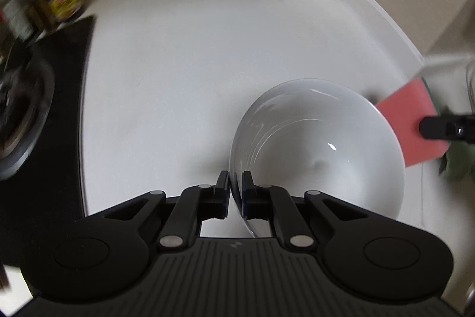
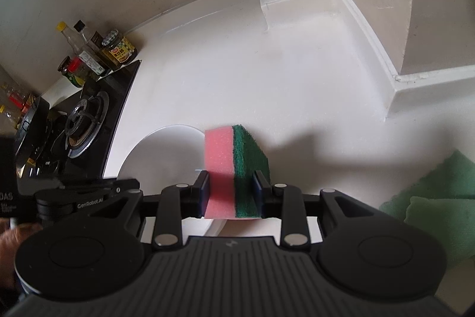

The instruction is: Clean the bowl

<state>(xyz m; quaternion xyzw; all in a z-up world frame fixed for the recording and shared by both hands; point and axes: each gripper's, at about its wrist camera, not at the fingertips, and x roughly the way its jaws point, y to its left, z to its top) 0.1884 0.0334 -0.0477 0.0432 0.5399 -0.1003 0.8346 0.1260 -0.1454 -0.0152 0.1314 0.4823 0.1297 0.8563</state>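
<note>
Nearest us, our left tool (image 1: 236, 187) is pinched tight on the near rim of the white bowl (image 1: 320, 150), apparently tilted above the white surface (image 1: 178, 79). Our right tool (image 2: 232, 190) clamps the pink-and-green sponge (image 2: 234, 168) just beside the far rim. Scrubbing comes next: we must bring the sponge inside the bowl.

The left hand-held gripper (image 1: 236, 186) has its two fingers squeezed close together, pinching the bowl (image 1: 320, 150) rim between them at 6 o'clock. The right hand-held gripper (image 2: 231, 192) has its fingers wider apart, pressed on both sides of the sponge (image 2: 234, 168). A bit of a hand (image 2: 13, 239) shows at 8 o'clock.
</note>
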